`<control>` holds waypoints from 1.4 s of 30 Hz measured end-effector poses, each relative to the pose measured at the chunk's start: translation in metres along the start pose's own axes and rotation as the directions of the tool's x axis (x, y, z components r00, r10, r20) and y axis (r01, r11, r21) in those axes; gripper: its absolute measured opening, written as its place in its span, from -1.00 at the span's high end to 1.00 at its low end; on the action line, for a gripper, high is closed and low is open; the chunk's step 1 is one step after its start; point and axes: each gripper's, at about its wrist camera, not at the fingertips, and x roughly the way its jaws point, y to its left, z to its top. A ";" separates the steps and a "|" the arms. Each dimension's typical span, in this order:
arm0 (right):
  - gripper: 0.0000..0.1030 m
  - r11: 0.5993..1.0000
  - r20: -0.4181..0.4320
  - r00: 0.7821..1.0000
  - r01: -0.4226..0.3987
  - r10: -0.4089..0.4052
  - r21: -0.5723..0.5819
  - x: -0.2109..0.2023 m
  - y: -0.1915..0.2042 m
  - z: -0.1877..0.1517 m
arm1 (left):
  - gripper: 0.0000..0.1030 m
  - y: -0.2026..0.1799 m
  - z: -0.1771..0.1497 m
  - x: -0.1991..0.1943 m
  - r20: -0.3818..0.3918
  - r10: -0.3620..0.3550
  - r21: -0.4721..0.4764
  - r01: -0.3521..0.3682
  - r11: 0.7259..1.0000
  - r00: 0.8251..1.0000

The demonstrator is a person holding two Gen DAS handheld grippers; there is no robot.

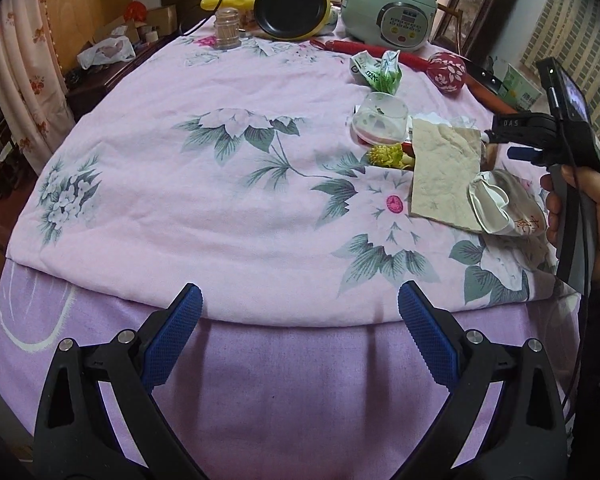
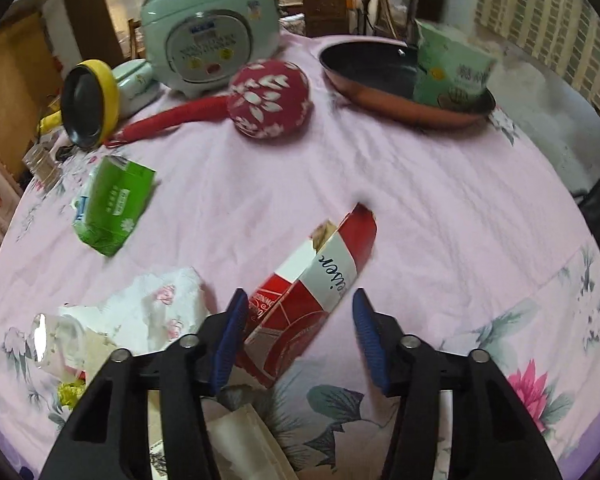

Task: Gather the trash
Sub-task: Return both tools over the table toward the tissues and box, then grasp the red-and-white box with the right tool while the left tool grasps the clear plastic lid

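A red and white carton (image 2: 316, 296) lies flat on the pink floral tablecloth (image 2: 440, 208). My right gripper (image 2: 300, 300) is open around its near end: the left pad sits against the carton and the right pad stands apart from it. More litter lies to the left: a crumpled green carton (image 2: 108, 204), a floral tissue (image 2: 152, 308) and a tipped clear plastic cup (image 2: 56, 340). The left wrist view shows the cup (image 1: 380, 120), a brown paper napkin (image 1: 444, 172) and a crushed white paper cup (image 1: 500, 204). My left gripper (image 1: 300, 300) hangs open with nothing in it over the table's front edge.
A green rice cooker (image 2: 212, 36), a red padded mallet (image 2: 268, 96), a small yellow pan (image 2: 88, 104) and a copper frying pan (image 2: 404, 92) with a green pack in it stand at the back. A toothpick jar (image 1: 227, 28) is at the far left. A hand (image 1: 580, 208) grips the right tool.
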 end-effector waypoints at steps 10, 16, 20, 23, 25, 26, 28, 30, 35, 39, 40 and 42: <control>0.96 0.977 0.124 0.982 -0.160 0.143 0.139 -0.045 -0.059 -0.013 | -0.84 0.001 0.020 -0.010 0.026 0.017 -0.012 -0.016 1.000 1.000; 0.95 0.982 0.239 0.965 -0.138 0.104 0.128 -0.075 -0.089 -0.023 | -0.84 -0.026 0.033 -0.003 0.015 0.007 0.036 -0.007 0.999 1.000; 0.95 0.980 0.257 0.961 -0.142 0.102 0.141 -0.072 -0.110 -0.033 | -0.84 -0.053 0.042 0.001 0.000 -0.042 0.070 0.042 0.997 0.999; 0.95 0.960 0.210 0.962 -0.211 0.172 0.181 -0.056 -0.124 -0.037 | -0.84 -0.077 0.047 0.005 -0.009 -0.052 0.125 0.053 0.991 0.999; 0.95 0.945 0.175 0.959 -0.256 0.222 0.206 -0.047 -0.129 -0.039 | -0.84 -0.088 0.054 0.010 -0.004 -0.044 0.144 0.044 0.989 0.999; 0.95 0.936 0.163 0.955 -0.280 0.249 0.214 -0.044 -0.130 -0.040 | -0.84 -0.089 0.059 0.011 -0.001 -0.044 0.136 0.043 0.990 0.999; 0.95 0.935 0.168 0.952 -0.288 0.256 0.207 -0.045 -0.129 -0.040 | -0.84 -0.083 0.075 0.014 0.009 -0.049 0.089 0.048 0.995 0.999; 0.95 0.939 0.180 0.951 -0.284 0.250 0.194 -0.049 -0.127 -0.042 | -0.84 -0.071 0.095 0.018 0.029 -0.037 0.021 0.036 0.999 0.999; 0.95 0.933 0.181 0.941 -0.316 0.286 0.173 -0.053 -0.124 -0.044 | -0.84 -0.066 0.125 0.043 0.044 0.057 -0.020 -0.056 0.998 0.997; 0.95 0.936 0.163 0.945 -0.311 0.285 0.165 -0.050 -0.123 -0.045 | -0.84 -0.077 0.134 0.071 0.029 0.101 0.021 -0.101 0.995 0.995; 0.95 0.934 0.158 0.944 -0.314 0.289 0.168 -0.049 -0.123 -0.046 | -0.84 -0.078 0.134 0.076 0.020 0.093 0.020 -0.093 0.995 0.995; 0.95 0.933 0.158 0.943 -0.319 0.294 0.169 -0.049 -0.123 -0.046 | -0.84 -0.079 0.135 0.086 0.007 0.070 0.013 -0.070 0.997 0.998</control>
